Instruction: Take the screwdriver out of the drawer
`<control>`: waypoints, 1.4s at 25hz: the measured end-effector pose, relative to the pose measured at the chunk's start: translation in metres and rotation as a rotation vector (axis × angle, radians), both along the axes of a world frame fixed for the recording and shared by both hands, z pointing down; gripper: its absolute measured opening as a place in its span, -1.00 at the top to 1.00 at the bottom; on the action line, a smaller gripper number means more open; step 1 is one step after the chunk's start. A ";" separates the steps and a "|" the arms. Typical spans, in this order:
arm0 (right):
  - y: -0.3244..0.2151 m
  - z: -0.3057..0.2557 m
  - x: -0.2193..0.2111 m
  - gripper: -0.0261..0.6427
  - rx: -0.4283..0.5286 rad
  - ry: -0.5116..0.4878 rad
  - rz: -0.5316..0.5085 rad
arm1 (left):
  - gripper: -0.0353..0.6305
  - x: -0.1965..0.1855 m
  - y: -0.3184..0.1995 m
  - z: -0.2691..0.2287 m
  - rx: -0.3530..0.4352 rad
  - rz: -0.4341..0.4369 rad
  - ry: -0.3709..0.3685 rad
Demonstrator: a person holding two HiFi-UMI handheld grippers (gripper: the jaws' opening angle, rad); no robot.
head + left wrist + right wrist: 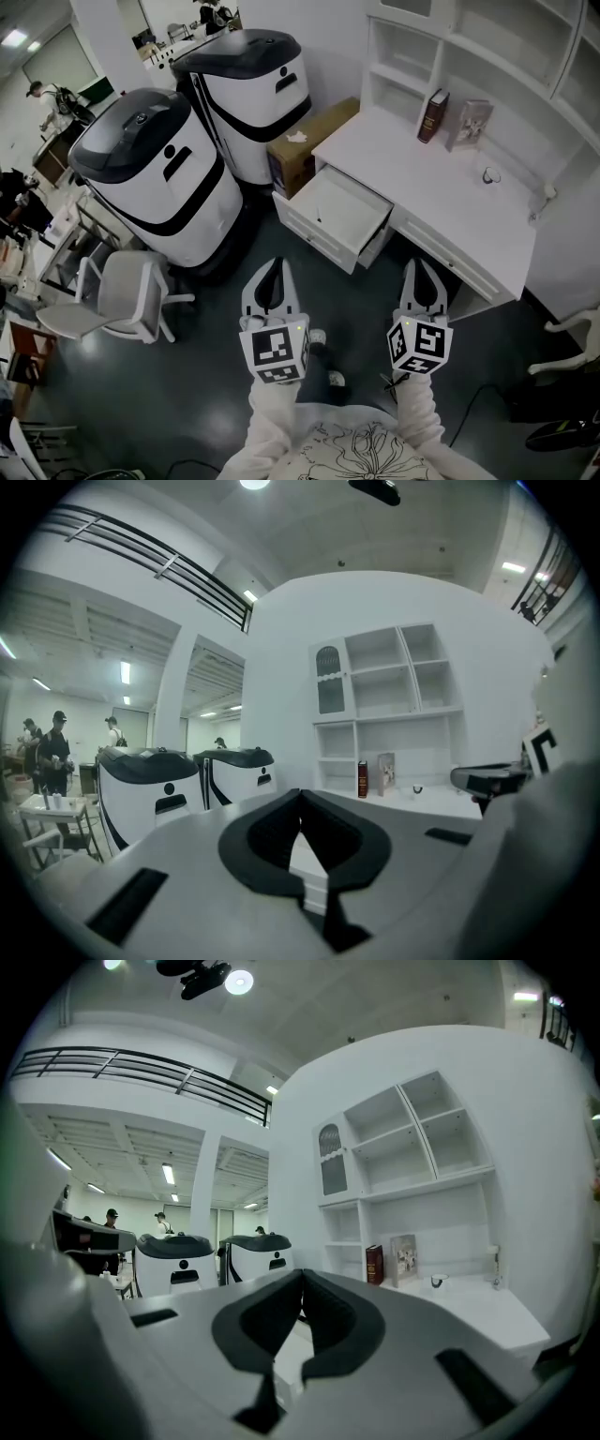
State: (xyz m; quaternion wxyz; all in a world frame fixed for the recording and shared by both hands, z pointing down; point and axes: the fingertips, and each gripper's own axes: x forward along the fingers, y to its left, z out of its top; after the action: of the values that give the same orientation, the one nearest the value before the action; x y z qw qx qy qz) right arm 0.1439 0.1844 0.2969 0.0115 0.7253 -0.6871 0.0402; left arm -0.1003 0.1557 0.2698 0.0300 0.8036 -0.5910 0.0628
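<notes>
Though only head view looks into open drawer [342, 211], gripper views show left gripper [300, 795], right gripper [302, 1277] closed, empty.

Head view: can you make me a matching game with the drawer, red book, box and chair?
Things:
1 drawer
2 red book
3 box
4 chair

Place, colour or state:
A brown, beside the desk
B standing on the desk
C pulled open
D on the floor, far left

Pairs: 1-C, 2-B, 3-A, 4-D
</notes>
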 end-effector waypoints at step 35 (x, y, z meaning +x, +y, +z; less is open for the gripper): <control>-0.287 0.041 0.053 0.91 -0.082 0.026 0.141 | 0.88 0.060 -0.330 0.056 -0.109 0.128 0.010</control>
State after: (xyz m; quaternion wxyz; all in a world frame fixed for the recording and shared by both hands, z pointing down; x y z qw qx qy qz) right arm 0.1973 -0.1029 0.3377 0.0473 0.7712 -0.6320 0.0599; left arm -0.0406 -0.1744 0.3256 0.0726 0.8373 -0.5340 0.0925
